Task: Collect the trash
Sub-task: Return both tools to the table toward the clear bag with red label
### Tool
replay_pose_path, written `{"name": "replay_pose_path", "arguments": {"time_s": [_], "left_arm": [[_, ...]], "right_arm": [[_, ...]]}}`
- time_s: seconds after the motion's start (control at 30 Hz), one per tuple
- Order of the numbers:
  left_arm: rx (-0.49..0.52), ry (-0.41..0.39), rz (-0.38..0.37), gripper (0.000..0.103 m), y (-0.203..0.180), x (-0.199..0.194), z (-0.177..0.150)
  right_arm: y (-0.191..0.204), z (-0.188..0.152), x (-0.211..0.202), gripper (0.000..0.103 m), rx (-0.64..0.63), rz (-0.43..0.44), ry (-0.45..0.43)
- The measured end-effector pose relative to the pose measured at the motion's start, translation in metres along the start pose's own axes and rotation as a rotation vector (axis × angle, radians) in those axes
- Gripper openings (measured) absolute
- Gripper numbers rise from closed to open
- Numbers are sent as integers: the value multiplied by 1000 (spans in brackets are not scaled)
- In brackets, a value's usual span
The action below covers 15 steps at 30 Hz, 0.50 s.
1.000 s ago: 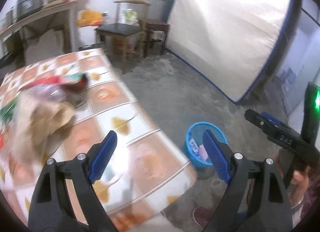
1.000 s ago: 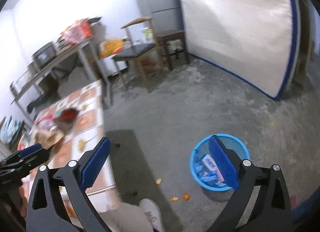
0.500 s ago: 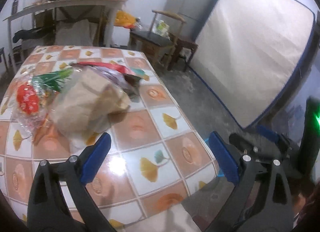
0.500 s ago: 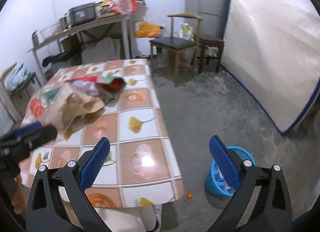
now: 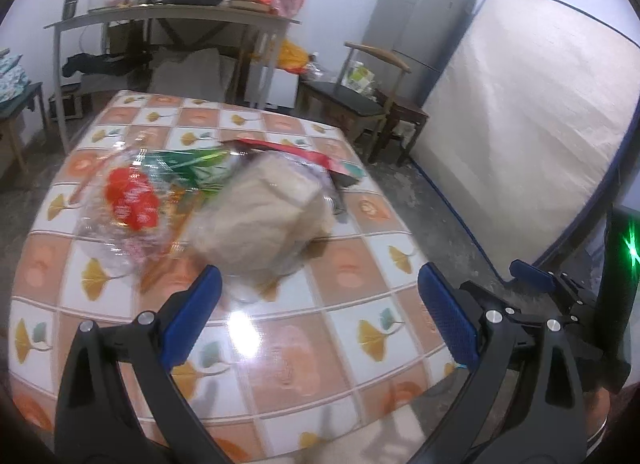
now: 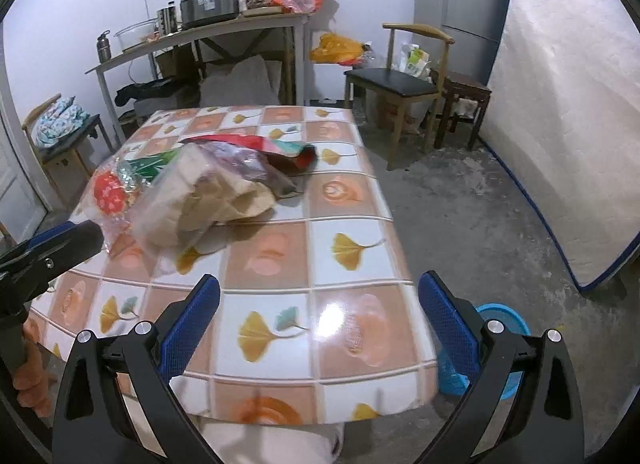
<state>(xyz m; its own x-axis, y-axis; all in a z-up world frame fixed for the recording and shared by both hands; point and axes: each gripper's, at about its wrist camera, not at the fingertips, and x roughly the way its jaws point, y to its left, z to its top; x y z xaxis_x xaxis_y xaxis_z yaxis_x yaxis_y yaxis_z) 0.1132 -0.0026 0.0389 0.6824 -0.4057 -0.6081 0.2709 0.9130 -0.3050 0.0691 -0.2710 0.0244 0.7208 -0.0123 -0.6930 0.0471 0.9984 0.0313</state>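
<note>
Trash pile: a heap of wrappers and bags (image 5: 224, 216) lies on the table, ahead of both grippers and toward the left of their reach; in the left wrist view it sits just beyond the left fingertip.
Pile contents: a crumpled tan paper bag (image 6: 208, 200) on top; a clear plastic bag with a red print (image 5: 132, 200) on its left side; a red and teal wrapper (image 6: 280, 146) at its far end. Parts of the pile are blurred.
Left gripper (image 5: 320, 306): released, jaws spread fully, nothing between the pads; pointed down at the table, pile just ahead.
Right gripper (image 6: 320, 304): released, jaws spread wide, nothing between the pads; over the near table edge, pile ahead and to its left.
Table (image 6: 348, 200): tiled-pattern top, glossy; its near half in front of the grippers is bare.
Bin (image 6: 500, 320): blue basket on the floor, below and behind the right fingertip of the right gripper, beside the table corner.
Step in hand: judged to be the approach to the pile; nothing picked up yet.
Next move: carry one gripper forward and left until a loose fold of the paper bag or plastic stands between the pads, then close.
Caution: thin film may slip; a bunched section probably holds better.
</note>
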Motion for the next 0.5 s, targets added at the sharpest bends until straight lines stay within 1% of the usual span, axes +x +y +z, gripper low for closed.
{"name": "replay_pose_path", "arguments": {"time_s": [0.1,0.23,0.37,0.5], "left_arm": [[1,-18,35,95,17,-10,-1],[-3,-28,80,95,40,-19,-5],[-34,-11,106,95,62,-23,-14],[-85,35,119,95,83,-19,-26]], "right_arm": [[16,-2,13,97,-9,35,19],[40,-14,35,97,-10,99,86],[62,-26,49,97,-45,109,133],[78,-38,65,96,-82,106,175]]}}
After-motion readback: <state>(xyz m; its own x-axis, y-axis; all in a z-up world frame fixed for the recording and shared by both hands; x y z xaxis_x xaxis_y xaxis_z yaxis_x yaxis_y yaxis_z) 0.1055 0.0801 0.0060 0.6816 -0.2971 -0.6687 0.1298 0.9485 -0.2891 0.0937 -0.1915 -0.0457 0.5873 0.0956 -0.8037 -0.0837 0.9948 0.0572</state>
